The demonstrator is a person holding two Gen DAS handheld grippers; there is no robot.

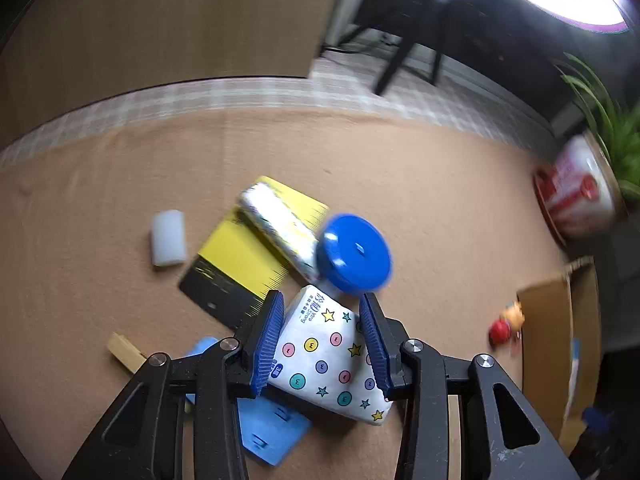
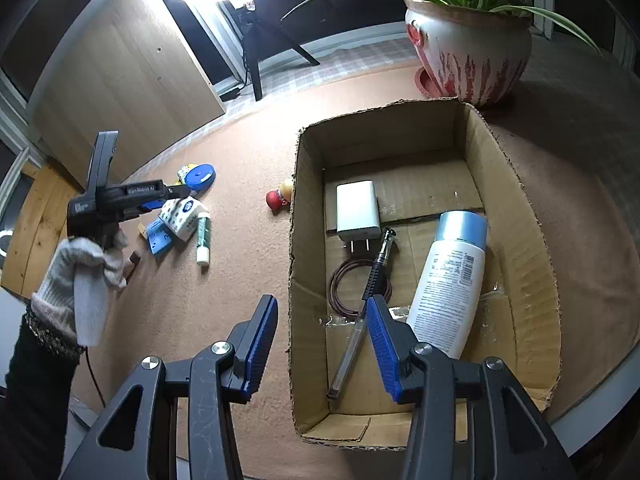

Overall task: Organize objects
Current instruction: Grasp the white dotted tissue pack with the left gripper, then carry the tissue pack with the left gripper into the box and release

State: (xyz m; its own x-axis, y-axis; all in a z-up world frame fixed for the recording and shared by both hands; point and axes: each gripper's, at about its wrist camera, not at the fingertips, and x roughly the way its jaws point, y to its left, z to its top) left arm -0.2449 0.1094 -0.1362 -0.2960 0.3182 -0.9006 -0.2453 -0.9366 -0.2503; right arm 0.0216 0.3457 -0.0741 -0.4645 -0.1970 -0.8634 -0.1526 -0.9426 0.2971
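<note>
My left gripper (image 1: 322, 312) is shut on a white tissue pack (image 1: 332, 356) printed with coloured dots and stars, held just above the brown tabletop. Beyond it lie a blue round tape measure (image 1: 354, 254), a second patterned pack (image 1: 278, 228) on a yellow-black card (image 1: 244, 256), a white block (image 1: 169, 238) and a blue card (image 1: 268, 428). My right gripper (image 2: 322, 308) is open and empty, above the left wall of a cardboard box (image 2: 304, 240). In the right wrist view the left gripper (image 2: 176, 200) holds the tissue pack (image 2: 182, 216).
The box holds a white charger (image 2: 357, 210), a coiled cable (image 2: 344, 284), a pen (image 2: 360, 308) and a white bottle (image 2: 448, 280). A small red and yellow toy (image 2: 278, 196) sits left of the box. A green tube (image 2: 203, 236) lies near the pile. A potted plant (image 2: 468, 48) stands behind the box.
</note>
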